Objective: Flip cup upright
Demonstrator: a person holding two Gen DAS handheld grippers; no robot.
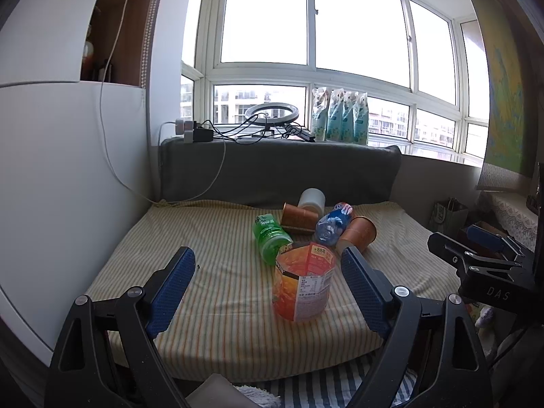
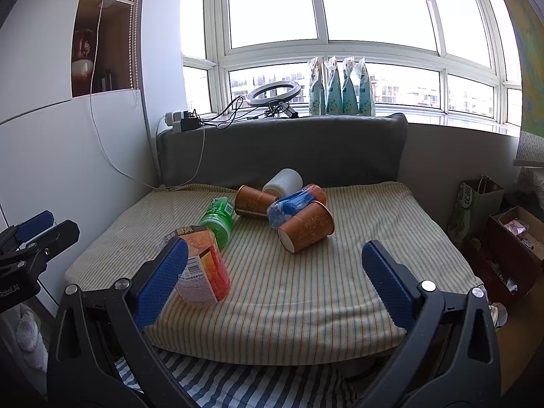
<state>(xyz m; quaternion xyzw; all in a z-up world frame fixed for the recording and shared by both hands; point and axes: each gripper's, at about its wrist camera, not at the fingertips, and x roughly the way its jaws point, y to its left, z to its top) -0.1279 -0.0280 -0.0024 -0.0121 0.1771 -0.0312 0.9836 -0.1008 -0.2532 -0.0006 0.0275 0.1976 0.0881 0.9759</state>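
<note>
Striped mattress (image 2: 289, 292) under a bay window (image 2: 323, 6), grey cushion (image 2: 282, 149) at the far edge; cups and bottles lie clustered mid-surface. Left gripper (image 1: 268, 272) and right gripper (image 2: 275, 265) both gape wide, holding nothing

Two brown paper cups (image 2: 305, 227) (image 2: 253, 200), one orange cup (image 2: 202, 267), one white cup (image 2: 285, 182), one green bottle (image 2: 217, 217), one blue bottle (image 2: 289, 207), four pouches (image 2: 341, 88)

Bed (image 2: 306, 292) with striped cover. On it: orange carton cup (image 1: 302, 282) standing near front; green bottle (image 2: 217, 219), two brown paper cups (image 2: 306, 226) (image 2: 253, 200), blue bottle (image 2: 289, 205), white cup (image 2: 284, 182) all lying in a touching cluster behind.
</note>
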